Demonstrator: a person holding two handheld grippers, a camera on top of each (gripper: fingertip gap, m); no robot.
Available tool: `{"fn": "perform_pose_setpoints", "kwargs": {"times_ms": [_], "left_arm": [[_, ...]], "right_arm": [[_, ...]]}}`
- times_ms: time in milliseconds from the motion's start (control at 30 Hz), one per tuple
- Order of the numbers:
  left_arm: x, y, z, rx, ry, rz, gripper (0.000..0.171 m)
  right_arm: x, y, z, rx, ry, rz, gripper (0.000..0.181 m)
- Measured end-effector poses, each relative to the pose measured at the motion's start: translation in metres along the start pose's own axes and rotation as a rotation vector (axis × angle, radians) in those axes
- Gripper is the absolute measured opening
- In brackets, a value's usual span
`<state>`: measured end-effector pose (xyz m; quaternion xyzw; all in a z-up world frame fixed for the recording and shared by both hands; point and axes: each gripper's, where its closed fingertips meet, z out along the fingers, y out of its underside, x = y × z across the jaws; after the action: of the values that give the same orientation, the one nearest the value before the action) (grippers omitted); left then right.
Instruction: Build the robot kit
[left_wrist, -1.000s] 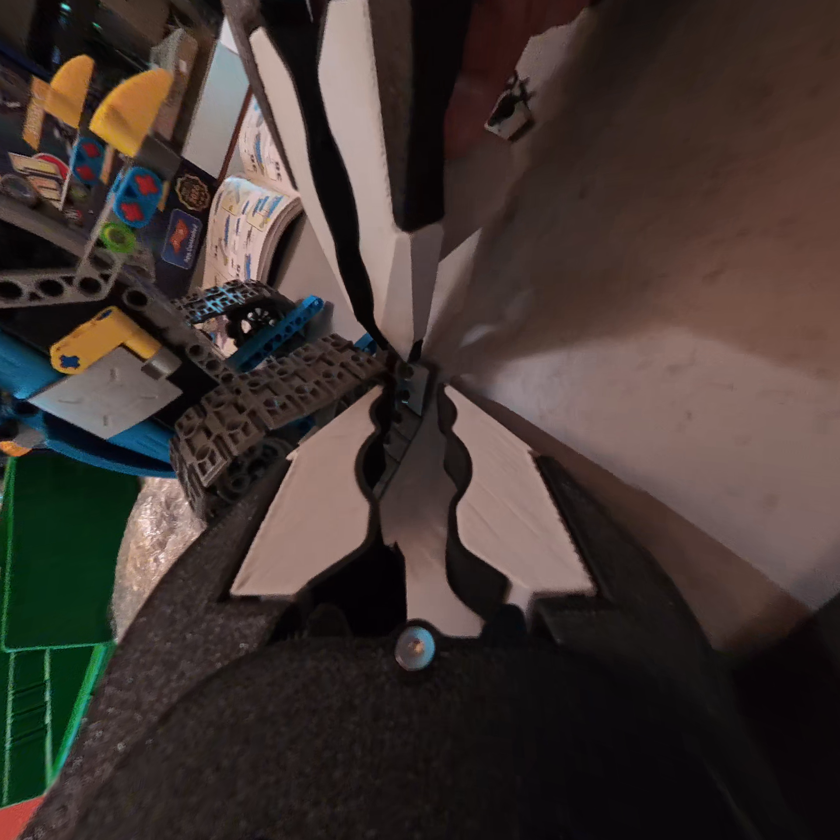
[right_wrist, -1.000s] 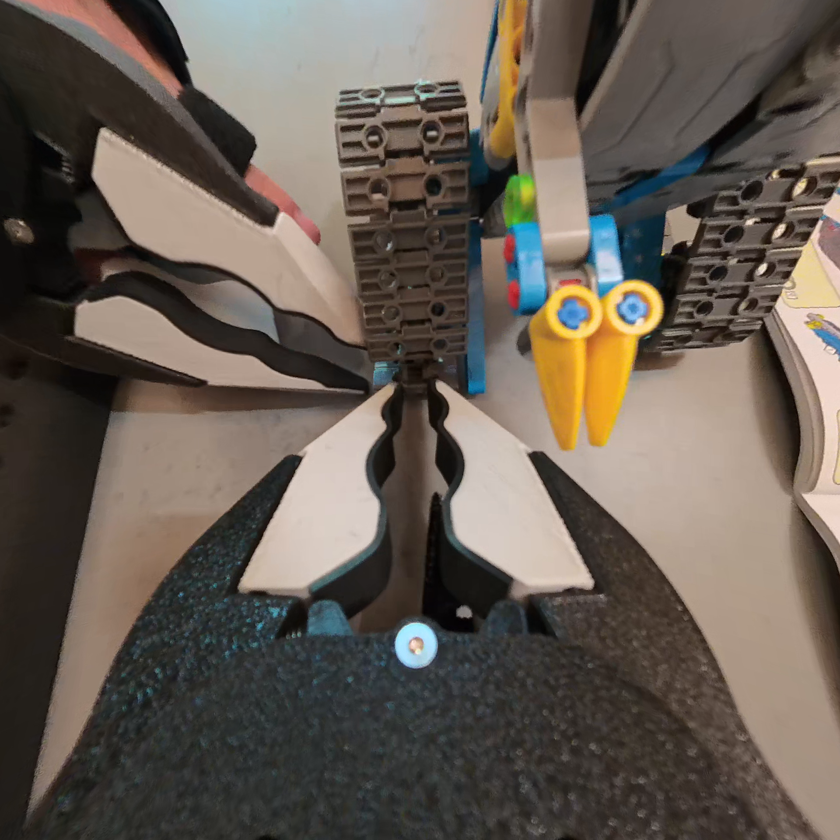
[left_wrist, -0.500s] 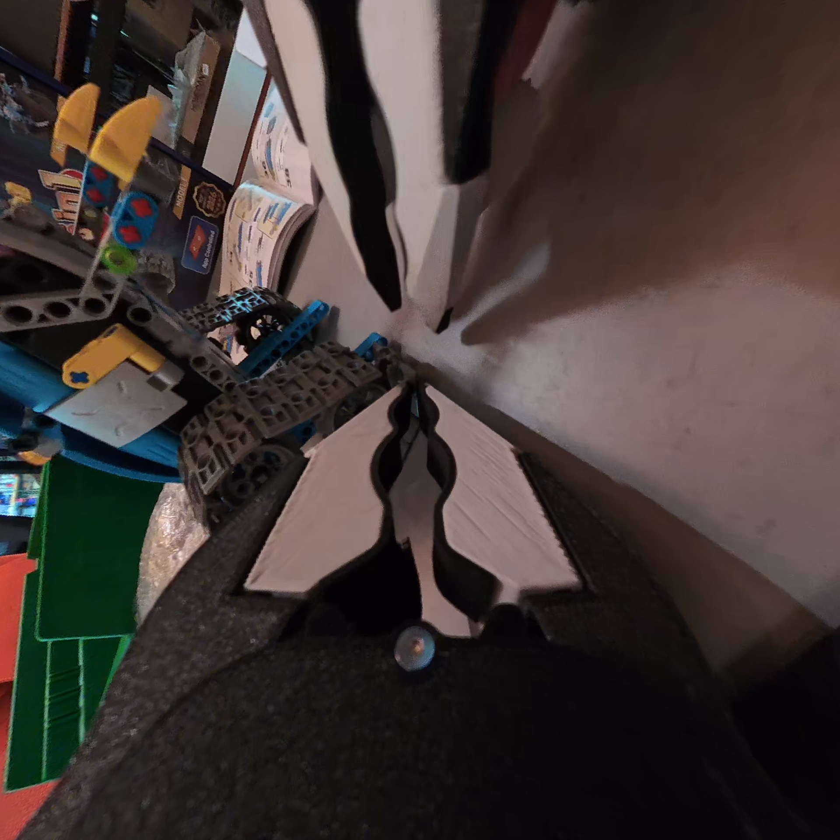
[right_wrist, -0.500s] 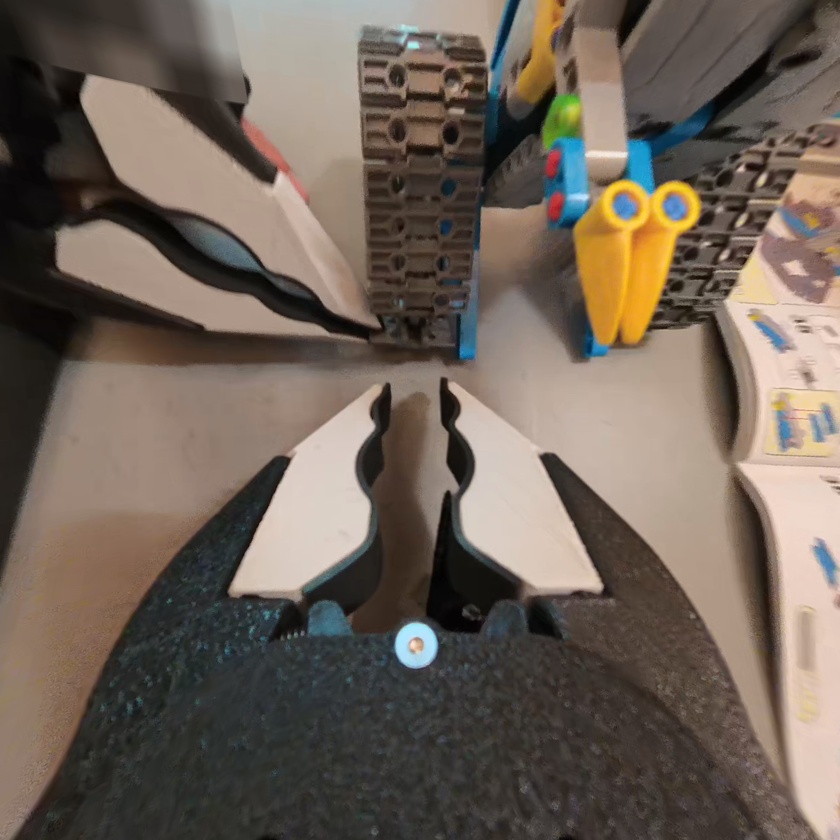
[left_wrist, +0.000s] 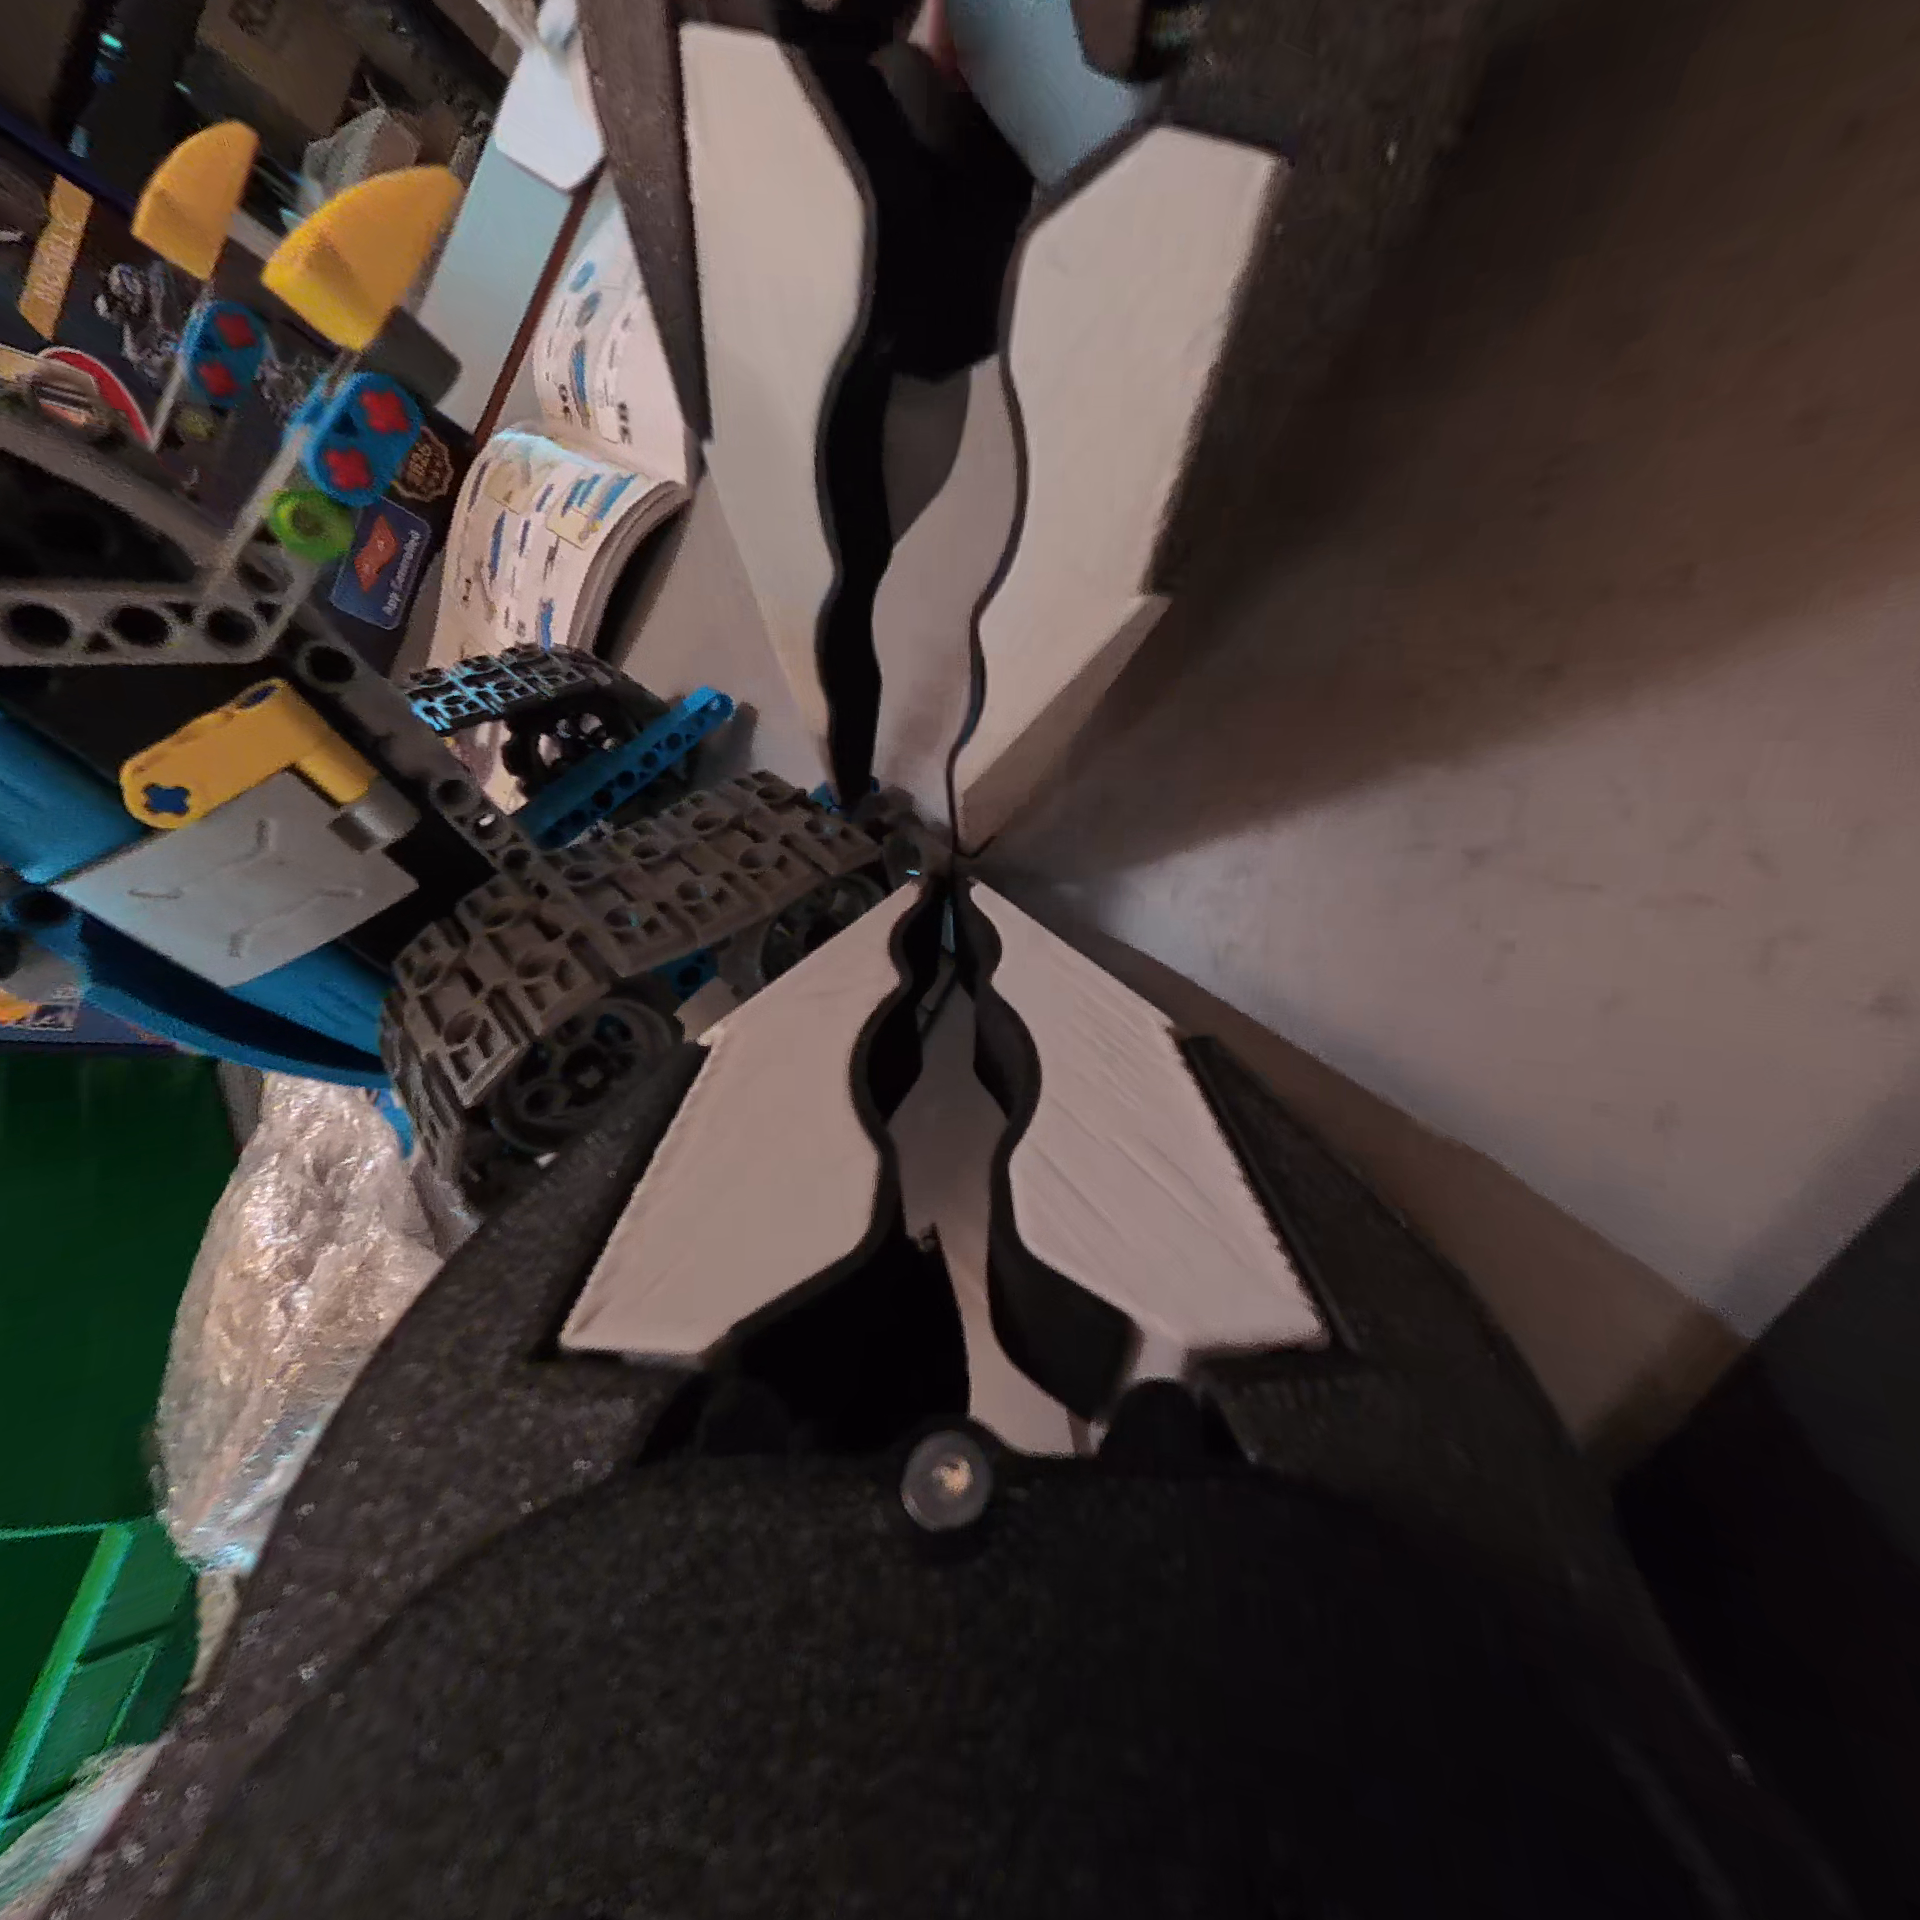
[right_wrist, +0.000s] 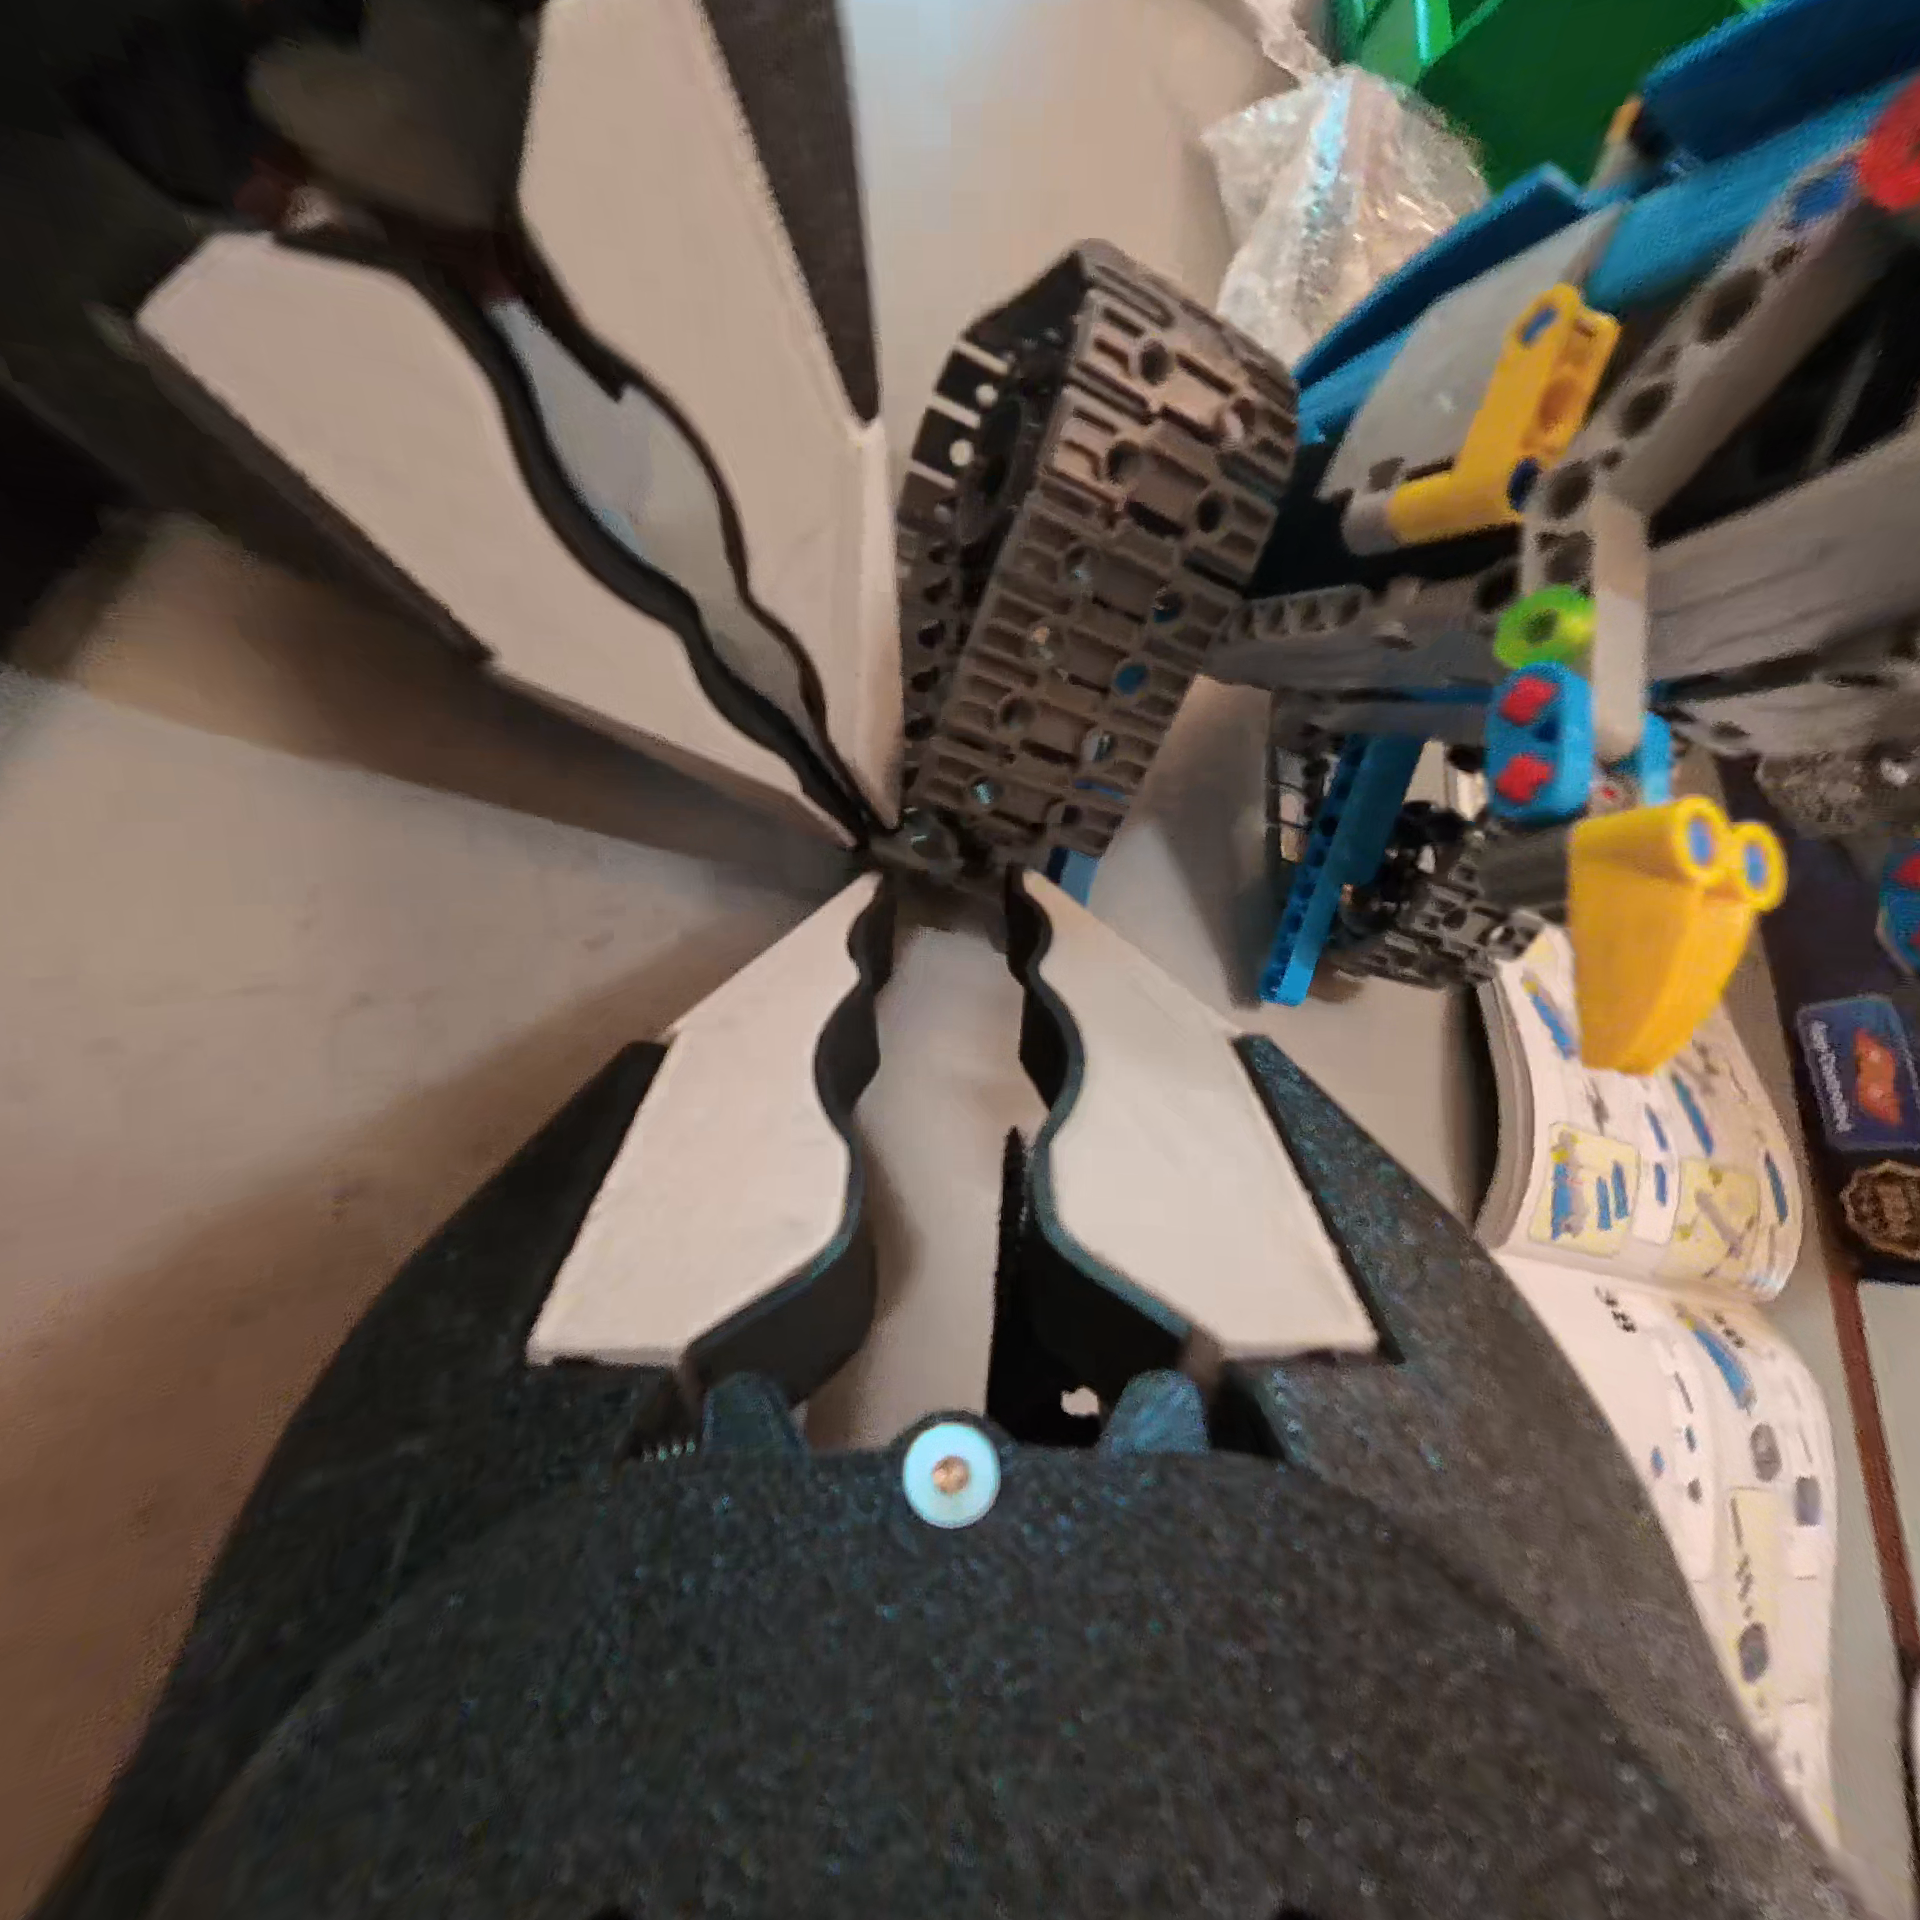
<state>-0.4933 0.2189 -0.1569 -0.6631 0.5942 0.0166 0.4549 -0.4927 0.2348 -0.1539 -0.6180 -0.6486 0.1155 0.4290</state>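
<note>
Meeting tip to tip at the end of a grey track (left_wrist: 665, 894) on a brick-built tracked vehicle (right_wrist: 1475, 582), the two grippers are working at one small dark piece (right_wrist: 920, 836) sitting at the track's lower end. In the left wrist view, the left gripper (left_wrist: 940, 899) is showing its jaws drawn almost together, pinching that dark piece at the very tips, while the right gripper (left_wrist: 914, 800) is coming in from above with its tips just beside the same spot. In the right wrist view, the right gripper (right_wrist: 945, 899) is holding its jaws apart, its tips lying at either side of the piece against the pale worktop (right_wrist: 208, 935), and the left gripper (right_wrist: 862, 821) is reaching in from the upper left with its jaws nearly closed on the piece. The vehicle is standing on the worktop to the right of the track in this view, carrying blue beams, a light grey panel, a yellow connector (right_wrist: 1496, 436), a lime-green ring (right_wrist: 1548, 623) and a pair of yellow claw-shaped parts (right_wrist: 1652, 935). An open instruction booklet (right_wrist: 1662, 1195) is lying on the worktop beyond the vehicle, beside a dark box. A crinkled clear plastic bag (right_wrist: 1340, 177) and something bright green (left_wrist: 94, 1299) are lying behind the vehicle.
</note>
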Motion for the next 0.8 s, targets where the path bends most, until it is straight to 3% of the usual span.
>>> {"fn": "perform_pose_setpoints", "kwargs": {"times_ms": [267, 367, 433, 467, 500, 700, 800], "left_arm": [[0.005, 0.008, -0.01, 0.021, 0.037, 0.036, 0.0], [0.014, 0.014, -0.017, 0.026, 0.099, 0.03, 0.0], [0.006, 0.022, -0.022, -0.012, 0.059, 0.015, 0.0], [0.002, 0.025, -0.028, -0.026, 0.043, -0.004, 0.009], [0.0, 0.026, -0.034, -0.042, 0.047, -0.045, 0.022], [0.007, 0.017, -0.064, 0.022, 0.213, -0.552, 0.023], [-0.004, 0.026, -0.066, 0.033, 0.195, -0.685, 0.023]], "right_arm": [[-0.004, -0.001, 0.013, -0.01, 0.012, -0.217, 0.011], [-0.005, -0.003, 0.013, -0.044, 0.043, -0.25, 0.009], [-0.005, -0.008, 0.012, -0.062, 0.046, -0.231, 0.008], [-0.007, -0.01, 0.012, -0.065, 0.03, -0.207, 0.008], [-0.01, -0.014, 0.011, -0.055, 0.015, -0.19, 0.008], [-0.026, -0.031, 0.021, -0.02, -0.005, -0.15, 0.008], [-0.032, -0.038, 0.024, -0.017, -0.007, -0.147, 0.008]]}}
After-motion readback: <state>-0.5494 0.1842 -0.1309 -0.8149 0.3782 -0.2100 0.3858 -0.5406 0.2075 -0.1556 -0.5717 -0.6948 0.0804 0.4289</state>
